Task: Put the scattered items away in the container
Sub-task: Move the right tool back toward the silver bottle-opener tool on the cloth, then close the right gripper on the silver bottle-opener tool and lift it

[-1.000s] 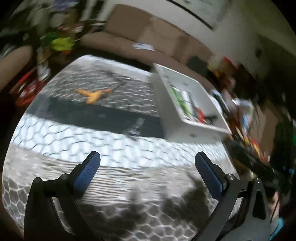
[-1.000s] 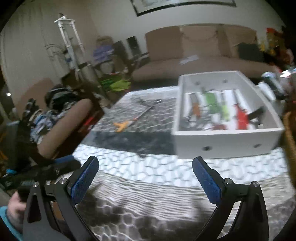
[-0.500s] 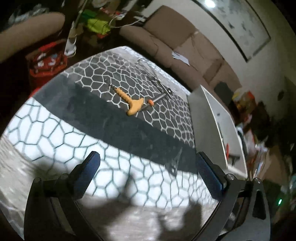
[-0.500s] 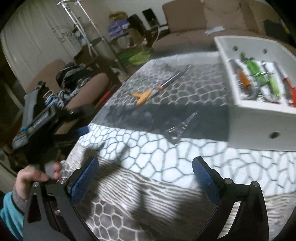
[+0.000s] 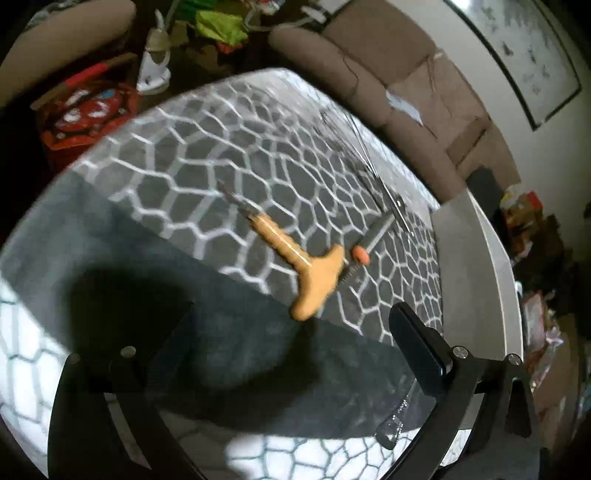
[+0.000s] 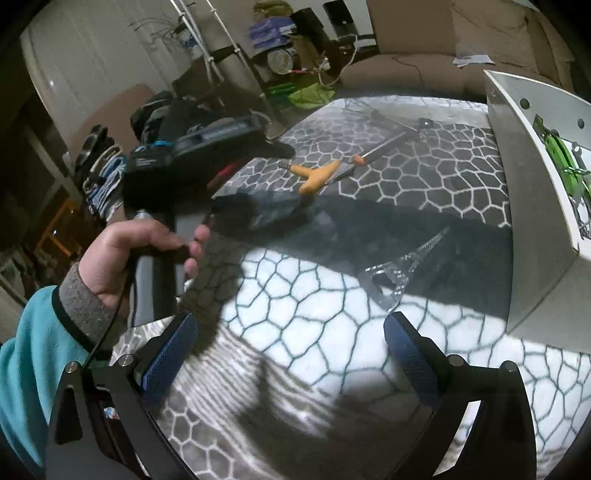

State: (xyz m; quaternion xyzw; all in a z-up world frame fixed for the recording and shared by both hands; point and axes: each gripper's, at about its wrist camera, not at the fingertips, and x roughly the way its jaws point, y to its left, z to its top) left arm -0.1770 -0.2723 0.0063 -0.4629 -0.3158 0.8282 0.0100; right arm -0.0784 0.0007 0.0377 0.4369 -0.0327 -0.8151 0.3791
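An orange T-handled tool (image 5: 295, 264) (image 6: 316, 176) lies on the hexagon-patterned cloth, with a grey tool with an orange end (image 5: 371, 243) (image 6: 373, 153) beside it. My left gripper (image 5: 291, 350) hovers open just short of the T-handle. A clear patterned piece (image 6: 402, 266) (image 5: 397, 417) lies near the white container (image 6: 535, 206) (image 5: 476, 273), which holds green items (image 6: 561, 158). My right gripper (image 6: 288, 354) stands open with nothing between its fingers, well back from that piece. In the right wrist view a hand (image 6: 129, 254) holds the left gripper's handle.
A thin wire item (image 5: 354, 136) lies at the cloth's far end. A brown sofa (image 5: 417, 92) runs behind the table. Clutter, a red bag (image 5: 88, 114) and a green cloth (image 5: 218, 27) lie on the floor at the left. The table edge is close on the left.
My left gripper has moved forward and down towards the orange T-handled tool, which now looms larger. My right gripper has also come closer to the table and the clear piece.
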